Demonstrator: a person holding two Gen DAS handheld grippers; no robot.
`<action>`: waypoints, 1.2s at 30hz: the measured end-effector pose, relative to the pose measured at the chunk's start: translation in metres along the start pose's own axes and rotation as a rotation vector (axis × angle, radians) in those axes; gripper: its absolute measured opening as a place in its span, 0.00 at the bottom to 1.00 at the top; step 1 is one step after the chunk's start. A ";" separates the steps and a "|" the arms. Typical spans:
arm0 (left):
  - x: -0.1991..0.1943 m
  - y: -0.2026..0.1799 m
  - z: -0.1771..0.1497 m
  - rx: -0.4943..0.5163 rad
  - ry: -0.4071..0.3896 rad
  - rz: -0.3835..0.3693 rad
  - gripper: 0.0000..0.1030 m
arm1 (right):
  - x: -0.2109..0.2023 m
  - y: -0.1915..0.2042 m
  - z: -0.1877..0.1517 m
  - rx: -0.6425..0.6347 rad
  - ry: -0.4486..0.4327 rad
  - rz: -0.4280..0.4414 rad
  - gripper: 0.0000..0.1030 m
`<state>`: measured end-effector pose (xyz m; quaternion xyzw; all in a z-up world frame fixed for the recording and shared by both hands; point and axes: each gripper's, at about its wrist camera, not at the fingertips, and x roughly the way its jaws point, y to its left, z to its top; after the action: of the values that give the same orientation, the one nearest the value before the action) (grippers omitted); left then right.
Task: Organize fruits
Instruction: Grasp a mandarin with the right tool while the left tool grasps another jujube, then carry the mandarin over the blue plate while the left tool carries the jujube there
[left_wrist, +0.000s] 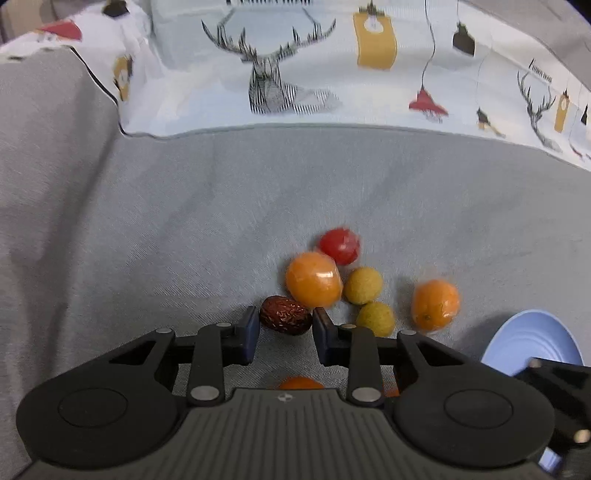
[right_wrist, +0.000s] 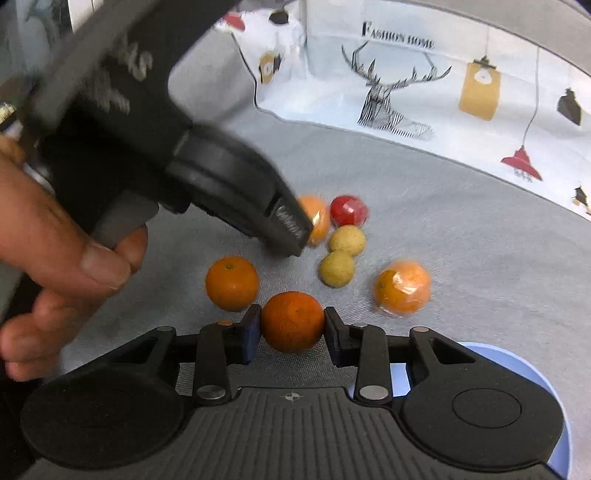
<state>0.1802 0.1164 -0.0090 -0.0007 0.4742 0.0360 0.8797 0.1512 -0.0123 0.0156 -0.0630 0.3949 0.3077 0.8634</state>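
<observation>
A wrinkled brown-red date (left_wrist: 284, 315) lies on the grey cloth between the tips of my left gripper (left_wrist: 285, 320), and both pads touch its ends. My right gripper (right_wrist: 292, 322) is shut on a bare orange (right_wrist: 292, 325), which fills the gap between its pads. Just past the date sit a wrapped orange (left_wrist: 312, 280), a red fruit (left_wrist: 339, 246), two yellow-green round fruits (left_wrist: 363, 285) and another wrapped orange (left_wrist: 436, 304). In the right wrist view a second bare orange (right_wrist: 232, 283) lies left of the held one. A pale blue plate (right_wrist: 517, 369) is at the lower right.
The left gripper's black body (right_wrist: 221, 184) and the hand (right_wrist: 55, 258) holding it cross the left of the right wrist view, hiding part of the fruit cluster. A white printed cloth (left_wrist: 332, 74) with deer and lamps covers the back. Grey cloth (left_wrist: 147, 221) stretches to the left.
</observation>
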 end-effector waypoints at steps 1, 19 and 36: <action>-0.005 0.000 -0.001 0.000 -0.021 0.005 0.33 | -0.007 -0.001 0.001 0.006 -0.009 0.006 0.37; -0.118 -0.040 -0.035 -0.036 -0.316 -0.075 0.33 | -0.157 -0.053 -0.044 0.135 -0.186 -0.153 0.36; -0.082 -0.091 -0.070 0.103 -0.150 -0.076 0.33 | -0.139 -0.085 -0.056 0.245 -0.105 -0.197 0.36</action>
<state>0.0831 0.0180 0.0182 0.0294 0.4079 -0.0218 0.9123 0.0948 -0.1673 0.0662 0.0209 0.3757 0.1740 0.9100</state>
